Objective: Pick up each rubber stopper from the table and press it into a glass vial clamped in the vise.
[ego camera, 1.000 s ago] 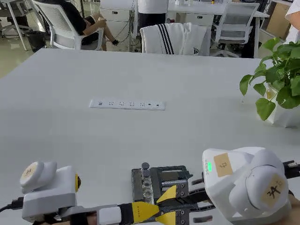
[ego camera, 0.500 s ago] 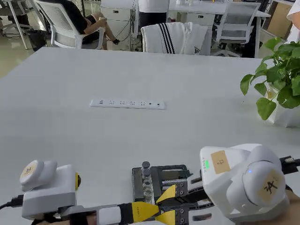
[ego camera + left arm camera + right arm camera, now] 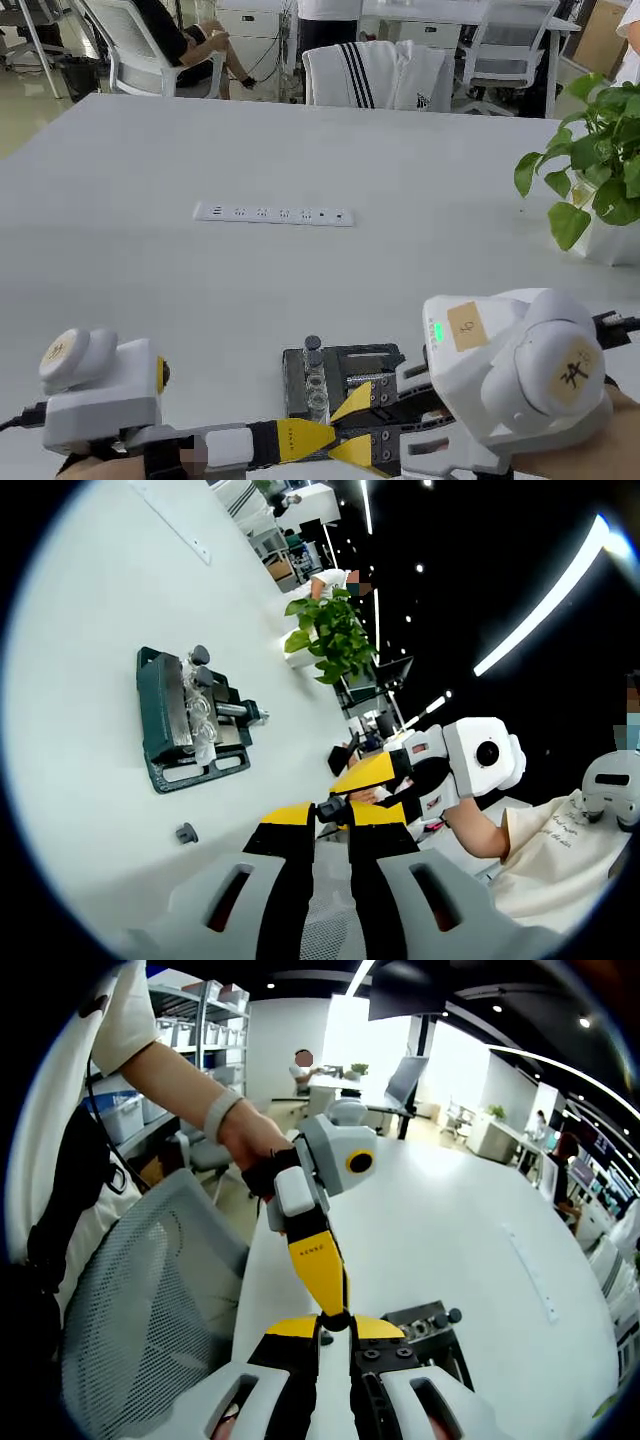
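Head view: white table (image 3: pixel 150 280), power strip (image 3: pixel 273 214), potted plant (image 3: pixel 590 170); left tongs (image 3: pixel 325 440) clenched, right tongs (image 3: pixel 352 428) parted around their tips.

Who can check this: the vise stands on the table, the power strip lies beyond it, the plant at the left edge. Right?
No. The head view shows the plant at the right edge, not the left. The vise does stand on the table, the power strip beyond it.
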